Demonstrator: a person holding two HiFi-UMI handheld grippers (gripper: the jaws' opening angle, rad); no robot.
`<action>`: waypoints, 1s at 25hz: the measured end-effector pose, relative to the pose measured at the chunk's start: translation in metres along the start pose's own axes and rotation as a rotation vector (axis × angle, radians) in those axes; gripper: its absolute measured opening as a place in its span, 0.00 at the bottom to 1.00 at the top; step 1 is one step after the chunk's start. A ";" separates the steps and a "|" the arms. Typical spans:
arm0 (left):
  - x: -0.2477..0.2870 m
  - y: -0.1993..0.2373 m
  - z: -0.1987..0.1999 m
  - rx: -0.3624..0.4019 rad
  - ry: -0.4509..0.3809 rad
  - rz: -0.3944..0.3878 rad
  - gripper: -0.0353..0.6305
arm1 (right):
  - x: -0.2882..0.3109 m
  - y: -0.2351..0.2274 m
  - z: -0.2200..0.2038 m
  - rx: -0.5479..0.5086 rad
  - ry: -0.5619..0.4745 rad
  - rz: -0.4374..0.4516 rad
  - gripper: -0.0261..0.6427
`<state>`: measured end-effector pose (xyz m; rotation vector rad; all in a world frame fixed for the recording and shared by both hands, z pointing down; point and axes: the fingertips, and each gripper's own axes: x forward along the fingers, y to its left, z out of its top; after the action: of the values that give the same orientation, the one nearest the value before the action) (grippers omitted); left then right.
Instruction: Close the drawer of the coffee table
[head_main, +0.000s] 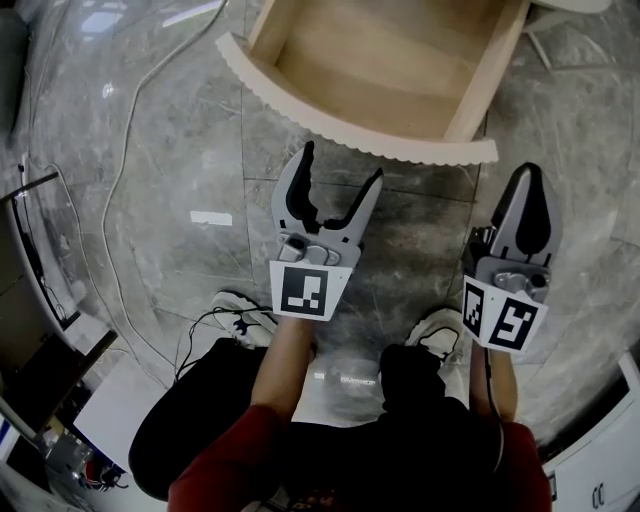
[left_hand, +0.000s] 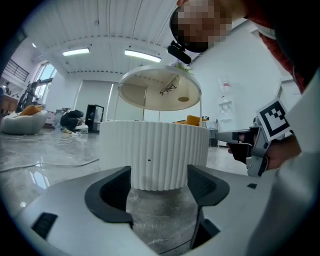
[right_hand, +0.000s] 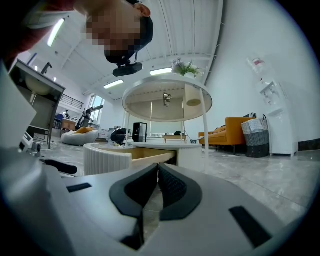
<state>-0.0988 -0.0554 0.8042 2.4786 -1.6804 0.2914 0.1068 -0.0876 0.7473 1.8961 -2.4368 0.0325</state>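
left tool (head_main: 342, 165) wide open, empty, facing the pulled-out drawer (head_main: 340, 127) front, likely to push; right tool (head_main: 528, 185) closed, idle.

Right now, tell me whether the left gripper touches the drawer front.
Apart. The left gripper view shows bare floor between the open left gripper and the ribbed drawer front.

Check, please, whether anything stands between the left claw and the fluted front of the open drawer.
Nothing visible does. The open left claw faces the drawer front squarely, with only bare grey floor between them.
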 end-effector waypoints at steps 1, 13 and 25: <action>0.001 0.001 -0.001 -0.005 0.007 -0.003 0.58 | -0.001 0.001 -0.001 -0.001 0.004 0.001 0.08; 0.024 0.006 -0.003 0.002 0.019 0.021 0.58 | -0.001 -0.010 -0.009 -0.005 0.030 -0.013 0.08; 0.066 0.011 0.005 -0.037 0.002 0.009 0.58 | 0.001 -0.015 -0.014 0.027 0.028 -0.002 0.08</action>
<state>-0.0851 -0.1204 0.8144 2.4441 -1.6818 0.2612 0.1210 -0.0912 0.7610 1.8956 -2.4285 0.0911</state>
